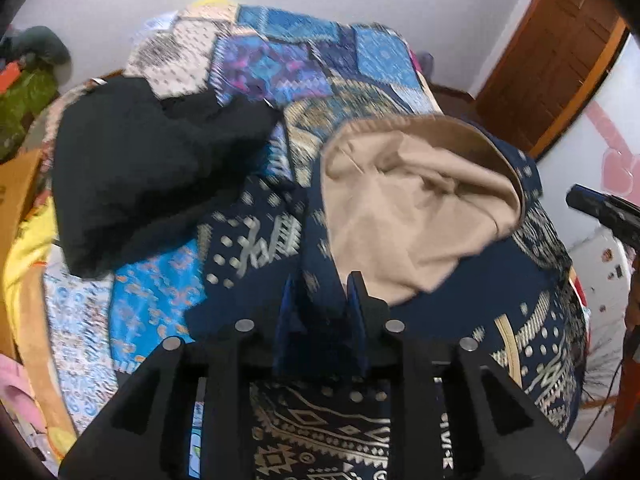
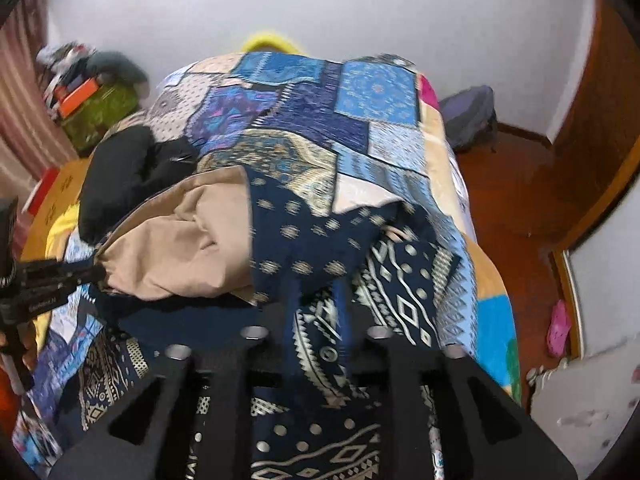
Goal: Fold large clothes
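A large navy garment with a cream geometric print point(image 1: 500, 280) and a tan lining point(image 1: 416, 200) lies bunched on the bed. My left gripper point(image 1: 324, 284) is shut on a fold of its navy cloth. My right gripper point(image 2: 316, 284) is shut on another fold of the same garment point(image 2: 320, 240), whose tan lining point(image 2: 180, 236) shows to the left. The left gripper's body shows at the left edge of the right wrist view point(image 2: 40, 280). The right gripper's body shows at the right edge of the left wrist view point(image 1: 600, 208).
The bed carries a blue patchwork quilt point(image 2: 360, 112). A black garment point(image 1: 152, 168) lies on it at the left. A cluttered green box point(image 2: 100, 108) stands by the wall. A wooden door point(image 1: 560, 60) and a grey backpack point(image 2: 472, 116) are to the right.
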`<act>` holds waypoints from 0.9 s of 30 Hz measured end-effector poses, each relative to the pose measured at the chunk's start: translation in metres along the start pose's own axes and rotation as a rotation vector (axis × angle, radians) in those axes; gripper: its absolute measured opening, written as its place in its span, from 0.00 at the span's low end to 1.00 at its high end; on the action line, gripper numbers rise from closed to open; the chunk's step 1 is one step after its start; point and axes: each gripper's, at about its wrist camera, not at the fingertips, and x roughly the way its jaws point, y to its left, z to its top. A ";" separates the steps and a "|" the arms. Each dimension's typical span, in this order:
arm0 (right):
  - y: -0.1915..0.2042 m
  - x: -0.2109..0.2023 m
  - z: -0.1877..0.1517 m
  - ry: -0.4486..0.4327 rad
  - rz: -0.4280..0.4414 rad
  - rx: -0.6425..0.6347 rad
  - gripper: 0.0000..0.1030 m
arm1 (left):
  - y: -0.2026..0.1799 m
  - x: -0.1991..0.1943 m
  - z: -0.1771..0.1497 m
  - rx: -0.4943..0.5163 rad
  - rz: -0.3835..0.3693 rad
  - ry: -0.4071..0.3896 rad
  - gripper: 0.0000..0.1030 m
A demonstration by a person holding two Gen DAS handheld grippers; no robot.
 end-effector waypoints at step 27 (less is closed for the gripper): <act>0.011 0.109 0.052 0.088 0.100 0.022 0.66 | 0.008 0.099 0.065 -0.079 -0.156 0.089 0.35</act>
